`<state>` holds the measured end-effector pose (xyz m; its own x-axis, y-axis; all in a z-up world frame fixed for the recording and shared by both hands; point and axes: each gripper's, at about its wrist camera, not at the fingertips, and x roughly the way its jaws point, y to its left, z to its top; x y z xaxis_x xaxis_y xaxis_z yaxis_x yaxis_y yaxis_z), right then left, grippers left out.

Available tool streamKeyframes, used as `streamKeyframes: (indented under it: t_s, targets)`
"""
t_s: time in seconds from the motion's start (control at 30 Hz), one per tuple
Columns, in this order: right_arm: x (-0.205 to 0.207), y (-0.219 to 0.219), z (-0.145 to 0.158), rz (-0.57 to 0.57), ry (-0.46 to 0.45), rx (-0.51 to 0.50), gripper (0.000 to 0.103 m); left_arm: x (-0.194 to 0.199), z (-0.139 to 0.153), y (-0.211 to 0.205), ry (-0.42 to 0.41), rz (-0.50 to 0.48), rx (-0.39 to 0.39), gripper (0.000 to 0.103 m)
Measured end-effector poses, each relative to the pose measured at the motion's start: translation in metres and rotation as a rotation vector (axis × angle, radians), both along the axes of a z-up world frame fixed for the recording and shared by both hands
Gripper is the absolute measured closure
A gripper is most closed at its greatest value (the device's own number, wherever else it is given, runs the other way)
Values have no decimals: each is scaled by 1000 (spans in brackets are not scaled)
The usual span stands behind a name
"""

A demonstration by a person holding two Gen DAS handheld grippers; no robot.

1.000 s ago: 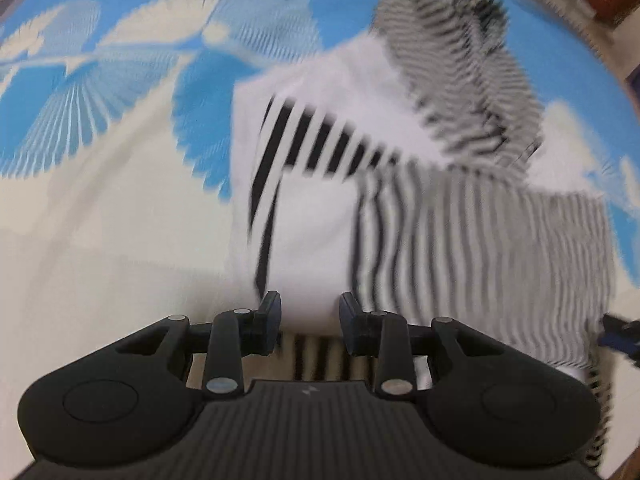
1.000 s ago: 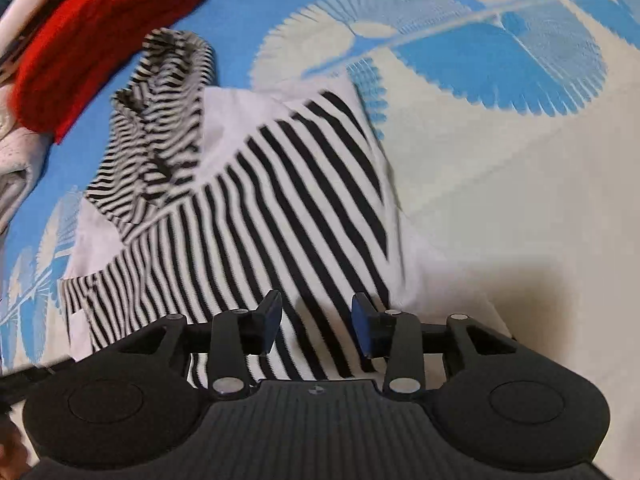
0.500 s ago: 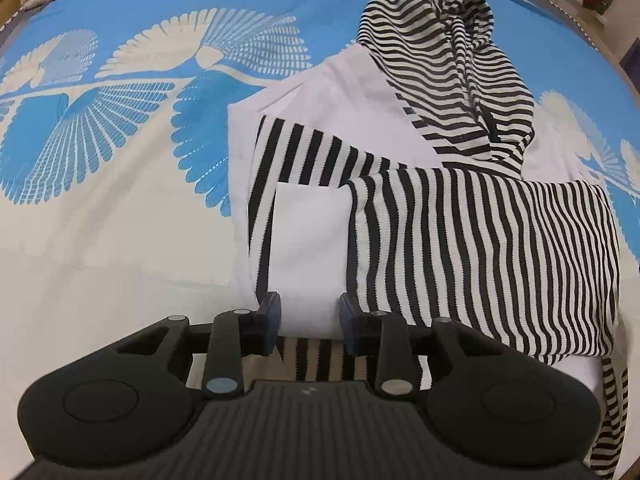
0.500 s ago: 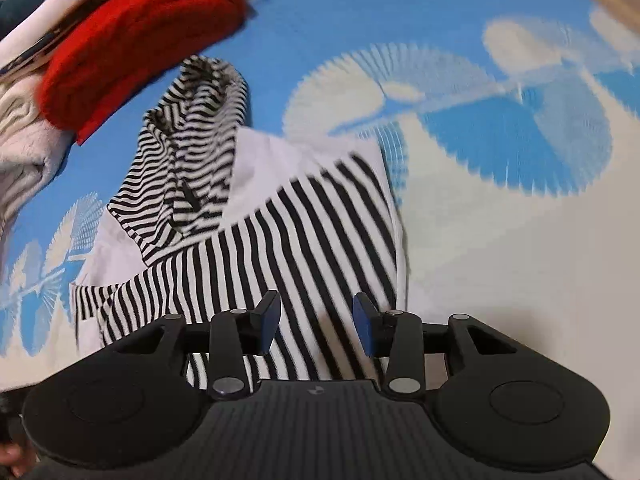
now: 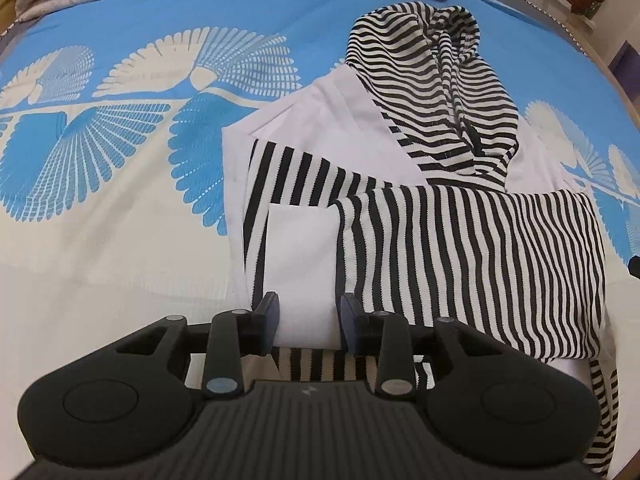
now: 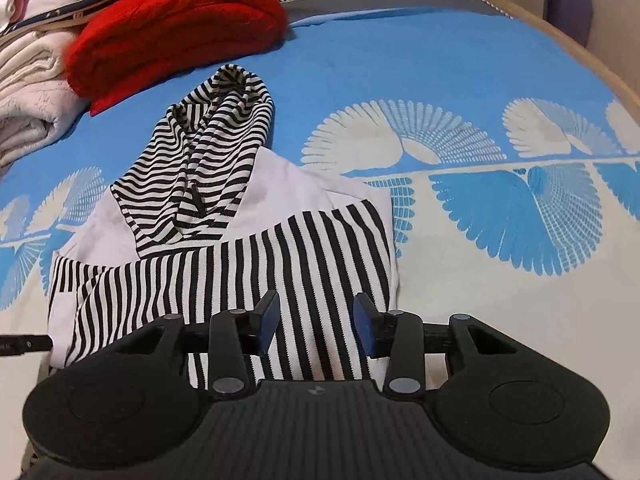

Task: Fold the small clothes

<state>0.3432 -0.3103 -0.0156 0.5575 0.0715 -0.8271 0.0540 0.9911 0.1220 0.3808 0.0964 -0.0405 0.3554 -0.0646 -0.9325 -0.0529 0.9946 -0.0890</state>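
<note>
Left wrist view: the left gripper [image 5: 307,318] was spread and empty over the near hem of the hoodie [image 5: 460,248], which ran up the frame, its long axis away from the tongs, hood [image 5: 432,80] at upper right. In the right wrist view, the right gripper [image 6: 316,322], also spread and empty, hung over the same hem, hood at upper left. Both seemed equally near; the bedspread [image 6: 500,300] lay beneath.

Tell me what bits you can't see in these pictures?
- Hoodie bottom edge: both views, hidden behind the left gripper and right gripper.
- Red bundle: cut off by the left view's top edge.
- Folded white pile: cut by the right view's left edge.
- Shelf items, top right of left view: too small.
</note>
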Motion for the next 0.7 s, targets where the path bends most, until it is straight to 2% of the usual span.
streamKeyframes:
  t_s: [0.23, 0.4, 0.53, 0.57, 0.6, 0.7]
  targets:
    - [-10, 3, 4, -6, -6, -20, 61, -6, 11, 4, -44, 3, -48, 52]
    - [-18, 2, 5, -26, -14, -34, 59, -14, 21, -2, -80, -7, -58, 50]
    - [-22, 0, 6, -37, -20, -26, 56, -18, 30, -12, -151, -9, -55, 50]
    - [-22, 0, 7, -36, -24, -26, 52, -19, 32, -16, -178, -12, -47, 50]
    - [-22, 0, 8, -36, -30, -28, 51, -20, 34, -18, -204, -12, -37, 48]
    - [-21, -4, 11, -42, -38, -27, 44, -21, 41, -23, -297, 8, -12, 31]
